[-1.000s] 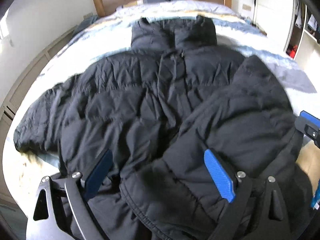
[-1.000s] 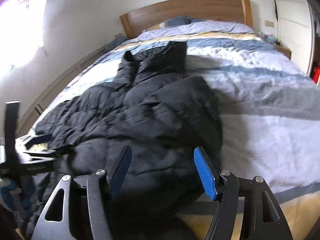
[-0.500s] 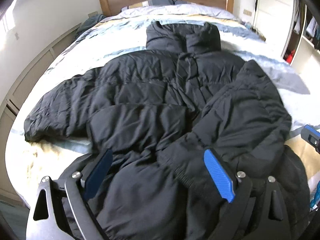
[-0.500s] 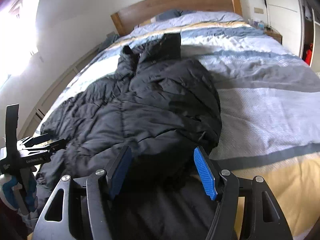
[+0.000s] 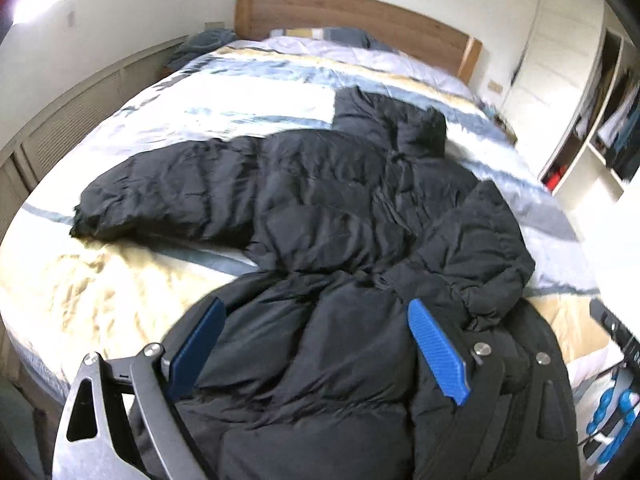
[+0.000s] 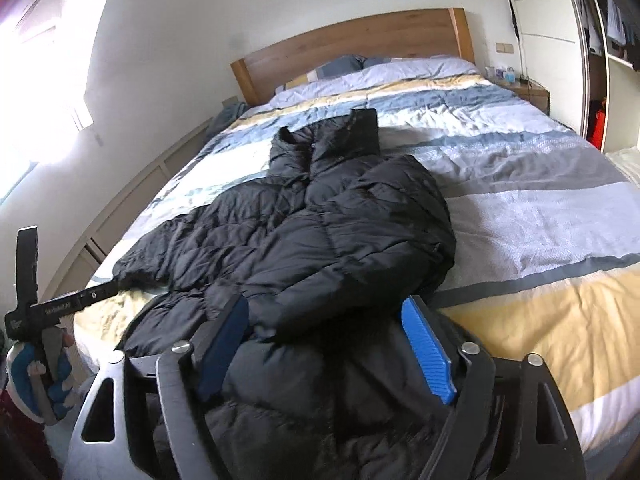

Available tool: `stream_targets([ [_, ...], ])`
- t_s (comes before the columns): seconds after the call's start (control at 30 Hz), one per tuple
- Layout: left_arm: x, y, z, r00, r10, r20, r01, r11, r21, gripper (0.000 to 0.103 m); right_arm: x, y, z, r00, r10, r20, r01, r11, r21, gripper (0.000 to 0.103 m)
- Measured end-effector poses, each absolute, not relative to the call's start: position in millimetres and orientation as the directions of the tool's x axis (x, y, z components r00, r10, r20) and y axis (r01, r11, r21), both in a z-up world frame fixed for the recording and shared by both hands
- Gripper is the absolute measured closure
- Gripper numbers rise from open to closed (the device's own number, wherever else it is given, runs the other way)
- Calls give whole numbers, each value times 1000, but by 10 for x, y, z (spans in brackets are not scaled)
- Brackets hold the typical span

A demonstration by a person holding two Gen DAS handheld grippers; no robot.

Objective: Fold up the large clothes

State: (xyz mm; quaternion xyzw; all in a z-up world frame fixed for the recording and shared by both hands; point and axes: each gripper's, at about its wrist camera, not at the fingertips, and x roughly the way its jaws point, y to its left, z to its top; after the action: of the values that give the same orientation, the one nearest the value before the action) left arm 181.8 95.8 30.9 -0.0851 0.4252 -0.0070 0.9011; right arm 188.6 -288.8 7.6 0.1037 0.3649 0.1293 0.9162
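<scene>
So far — stage: lying half-folded, early.
Jacket: spread on bed; one sleeve folded in, other sleeve lying out.
Right gripper: jaws opening, gripping nothing.
Left gripper: jaws standing wide, gripping nothing.

A black jacket is lying ahead of blue finger pads. Under it, the duvet is showing blue, grey, white and yellow stripes. Beyond, a brown headboard is standing against a white wall.
</scene>
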Motion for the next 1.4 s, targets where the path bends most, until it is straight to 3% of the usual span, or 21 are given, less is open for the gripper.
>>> stream_targets([
  [0.4,1753,2089,46,620,-177,-764,-190,911,-366,10,1592,-2697,251,703,251,-665,-133,965,224,23],
  [0.93,2483,3601,-119,633,-106,-767,-456,749,-480,10,1887,-2591,202,681,191,-707,-42,974,223,23],
  [1.4,2765,4509,-1180,607,-172,-776,-618,511,-597,11,2171,-2677,-93,622,133,-771,54,976,212,23],
])
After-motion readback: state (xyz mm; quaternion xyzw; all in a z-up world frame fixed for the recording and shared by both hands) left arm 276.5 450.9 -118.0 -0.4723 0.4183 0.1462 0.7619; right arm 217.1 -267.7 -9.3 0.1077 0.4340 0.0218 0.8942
